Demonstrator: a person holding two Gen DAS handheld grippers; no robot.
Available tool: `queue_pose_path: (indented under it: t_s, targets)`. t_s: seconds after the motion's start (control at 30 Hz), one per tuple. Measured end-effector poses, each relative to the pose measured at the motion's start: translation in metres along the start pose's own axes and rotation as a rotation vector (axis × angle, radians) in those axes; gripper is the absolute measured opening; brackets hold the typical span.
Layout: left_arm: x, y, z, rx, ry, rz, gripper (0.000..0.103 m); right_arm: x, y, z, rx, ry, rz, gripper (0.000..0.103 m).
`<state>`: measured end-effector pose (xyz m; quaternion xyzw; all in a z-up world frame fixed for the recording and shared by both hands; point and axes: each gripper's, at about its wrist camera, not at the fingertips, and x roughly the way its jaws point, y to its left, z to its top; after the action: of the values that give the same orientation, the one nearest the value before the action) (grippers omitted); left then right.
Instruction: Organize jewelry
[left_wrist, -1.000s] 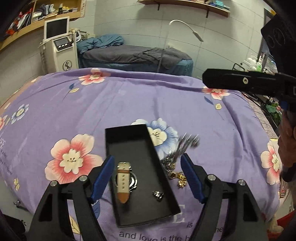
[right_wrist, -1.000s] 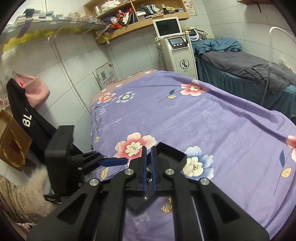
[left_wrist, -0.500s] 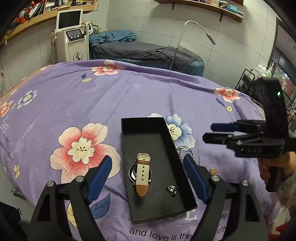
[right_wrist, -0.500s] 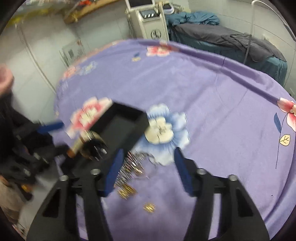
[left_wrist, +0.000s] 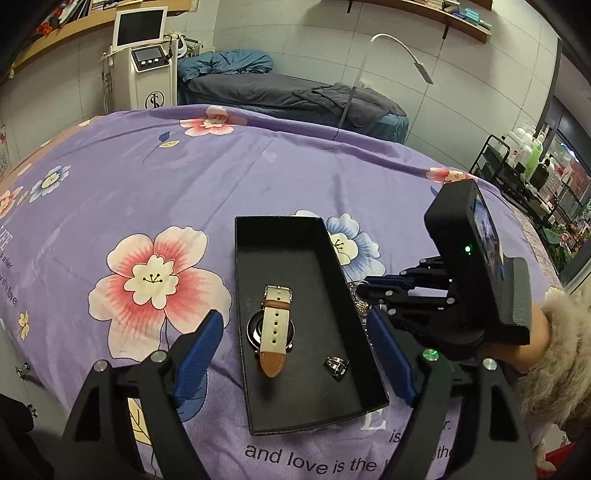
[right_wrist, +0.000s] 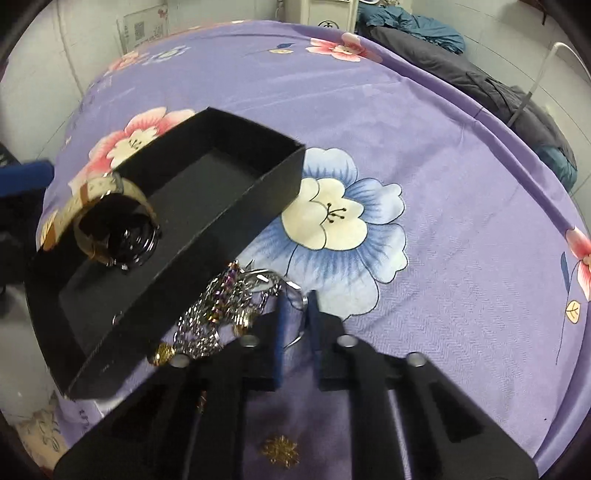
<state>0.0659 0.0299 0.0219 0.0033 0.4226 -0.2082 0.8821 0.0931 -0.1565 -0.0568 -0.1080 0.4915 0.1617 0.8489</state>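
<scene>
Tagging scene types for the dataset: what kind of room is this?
Probably a beauty or treatment salon, not a home. A white machine with a screen stands beside a treatment bed, with a gooseneck lamp over it and a cart of bottles. The work surface is a purple floral sheet.

Black claw (left_wrist: 295, 354) frames, blue finger pads (left_wrist: 199, 350), silver screws, green indicator lights, fluffy beige sleeve cuff (left_wrist: 561, 354)

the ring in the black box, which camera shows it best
The left wrist view: the ring lies in plain sight on the floor of the black box, to the right of the watch. In the right wrist view the box wall hides it; only a faint glint shows there.
</scene>
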Motion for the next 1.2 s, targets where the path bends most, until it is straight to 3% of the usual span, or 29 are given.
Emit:
queue_pose_path:
  t_s: [0.1, 0.17, 0.3, 0.73, 0.93, 1.07, 1.2]
  targets:
    - [-0.002, -0.001, -0.001, 0.004, -0.003, -0.001, 0.078, -0.01, -0.007, -0.004, 0.052, -0.04, 0.027, 0.004]
    - [-0.002, -0.003, -0.002, 0.014, -0.004, -0.003, 0.078, -0.035, -0.013, -0.007, 0.09, -0.124, 0.057, 0.003]
    - [-0.003, -0.01, -0.004, 0.04, -0.004, -0.012, 0.078, -0.094, -0.012, -0.007, 0.033, -0.264, 0.038, 0.003]
    - [-0.005, -0.063, 0.02, 0.177, -0.07, -0.096, 0.078, -0.218, -0.002, 0.026, -0.057, -0.462, 0.088, 0.003]
    - [-0.012, -0.051, 0.014, 0.153, -0.064, -0.063, 0.078, -0.207, 0.004, 0.037, -0.063, -0.439, 0.109, 0.003]
    - [-0.011, -0.029, -0.001, 0.132, -0.028, 0.008, 0.078, -0.173, 0.012, 0.046, -0.049, -0.386, 0.16, 0.003]
    - [-0.013, -0.009, -0.006, 0.084, -0.018, 0.02, 0.078, -0.129, 0.021, 0.054, -0.023, -0.316, 0.203, 0.003]
